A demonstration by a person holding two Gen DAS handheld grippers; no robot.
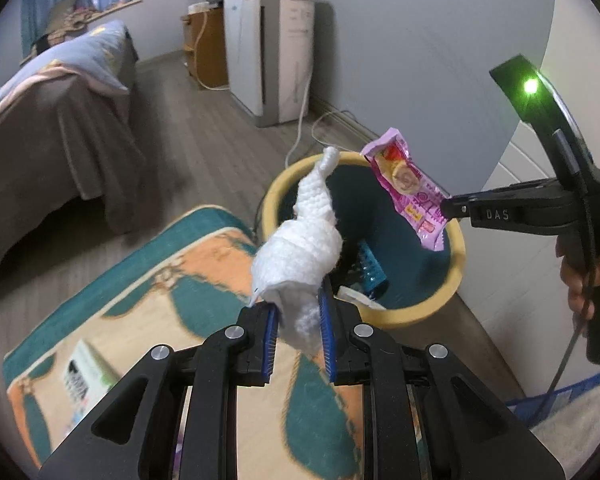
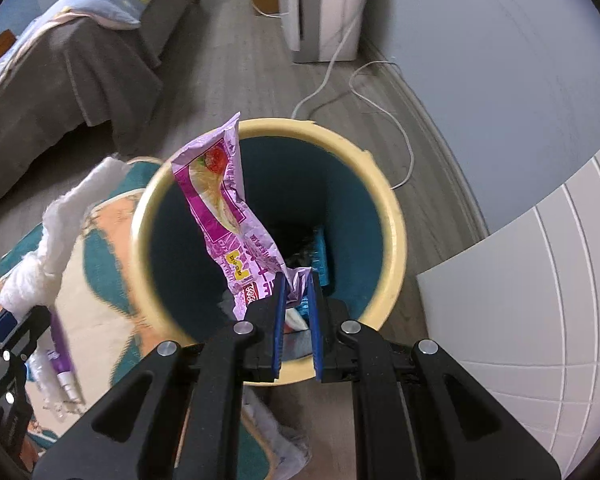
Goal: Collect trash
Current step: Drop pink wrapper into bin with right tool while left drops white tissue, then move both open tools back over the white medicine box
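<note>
While poised over the waste bin (image 2: pixel 392 216): left gripper (image 1: pixel 300 312) clamping crumpled tissue (image 1: pixel 300 248), right gripper (image 2: pixel 296 288) pinching pink wrapper (image 2: pixel 220 200) (above the bin's mouth).

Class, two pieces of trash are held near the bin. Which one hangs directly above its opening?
The pink wrapper, pinched by the right gripper, hangs over the bin. The white tissue in the left gripper sits beside the rim, over the rug.
</note>
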